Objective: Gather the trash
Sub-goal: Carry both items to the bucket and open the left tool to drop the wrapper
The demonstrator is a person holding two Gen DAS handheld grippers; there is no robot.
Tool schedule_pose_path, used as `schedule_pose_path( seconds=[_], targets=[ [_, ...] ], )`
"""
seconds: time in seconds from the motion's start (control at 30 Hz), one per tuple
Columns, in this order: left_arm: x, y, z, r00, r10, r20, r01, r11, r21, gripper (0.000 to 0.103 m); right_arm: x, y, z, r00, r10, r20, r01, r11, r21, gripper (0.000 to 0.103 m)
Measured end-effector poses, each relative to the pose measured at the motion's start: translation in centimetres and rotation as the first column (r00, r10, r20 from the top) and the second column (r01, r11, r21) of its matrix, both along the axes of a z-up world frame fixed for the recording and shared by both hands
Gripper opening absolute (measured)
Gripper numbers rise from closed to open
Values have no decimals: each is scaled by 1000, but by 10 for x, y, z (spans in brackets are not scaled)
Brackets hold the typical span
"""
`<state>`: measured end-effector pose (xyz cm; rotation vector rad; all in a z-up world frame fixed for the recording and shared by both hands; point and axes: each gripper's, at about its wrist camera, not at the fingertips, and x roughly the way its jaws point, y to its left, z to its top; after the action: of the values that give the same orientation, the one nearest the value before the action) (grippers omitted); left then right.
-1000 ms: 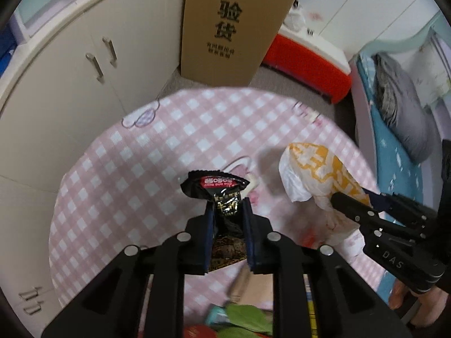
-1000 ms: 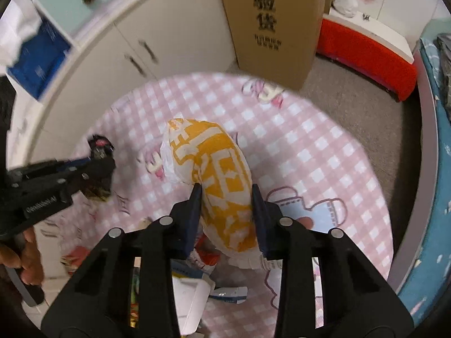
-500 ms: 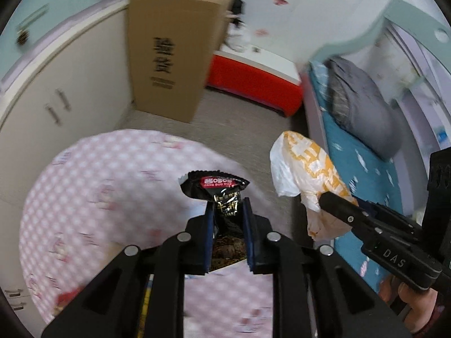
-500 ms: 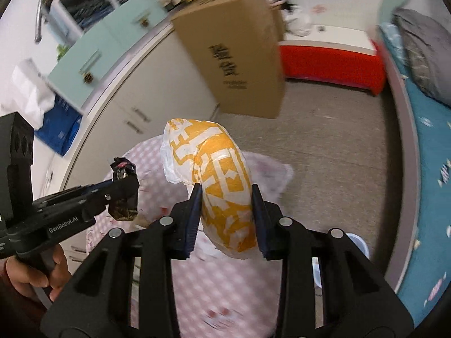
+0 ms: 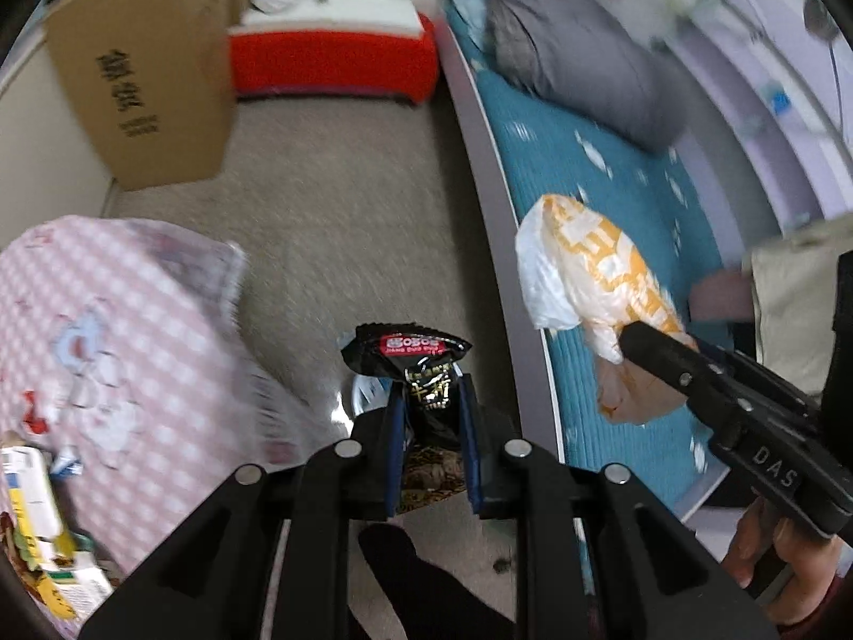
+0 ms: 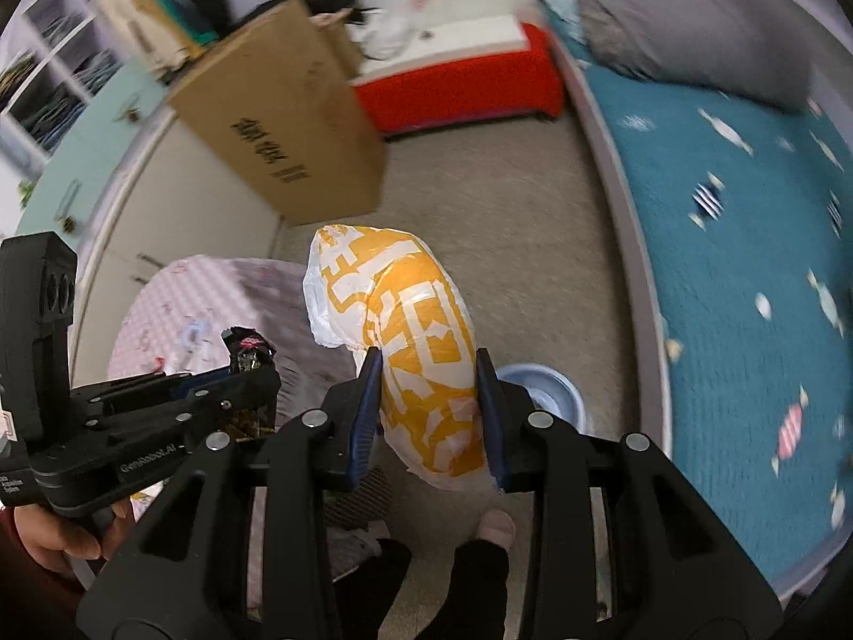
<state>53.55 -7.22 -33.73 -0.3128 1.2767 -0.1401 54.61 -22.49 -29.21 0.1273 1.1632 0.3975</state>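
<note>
My left gripper (image 5: pixel 429 389) is shut on a black snack wrapper (image 5: pixel 410 354) with a red label, held in the air past the table's edge. My right gripper (image 6: pixel 429 373) is shut on a crumpled yellow-and-white plastic bag (image 6: pixel 405 330), also in the air. The bag also shows in the left wrist view (image 5: pixel 592 272), to the right of the wrapper. The wrapper shows in the right wrist view (image 6: pixel 248 352), to the left of the bag. A pale blue round bin (image 6: pixel 544 389) stands on the floor just below and beyond both grippers; its rim also shows in the left wrist view (image 5: pixel 368 394).
The round table with the pink checked cloth (image 5: pixel 106 330) is at the left, with cartons and wrappers (image 5: pixel 32 512) at its near edge. A cardboard box (image 5: pixel 144 74), a red bench (image 5: pixel 330 61) and a bed with a teal cover (image 5: pixel 586 170) surround the grey floor.
Both grippers have swung right, away from above the table and out over the floor beside the bed, each still holding its piece of trash. The blue bin has come into view.
</note>
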Motion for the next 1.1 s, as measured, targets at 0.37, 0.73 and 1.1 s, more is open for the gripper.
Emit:
schedule_pose_path(
  seconds=[0.37,0.73,1.1],
  targets=[
    [18,-91,-35,978,-188,-90,191,981,29,18,-20,-91,-23,986,-156,-51,156,988,-6,34],
    [31,-111,-28,972,-219,-90,221,975,18,67,-16,-118,-24,973,-225,-46,226,974,12,35],
    [32,-91,-20,985,-146,-87,151,987,52,73,-17,-107,-33,977,-198,-76,200,980,17,36]
  ],
)
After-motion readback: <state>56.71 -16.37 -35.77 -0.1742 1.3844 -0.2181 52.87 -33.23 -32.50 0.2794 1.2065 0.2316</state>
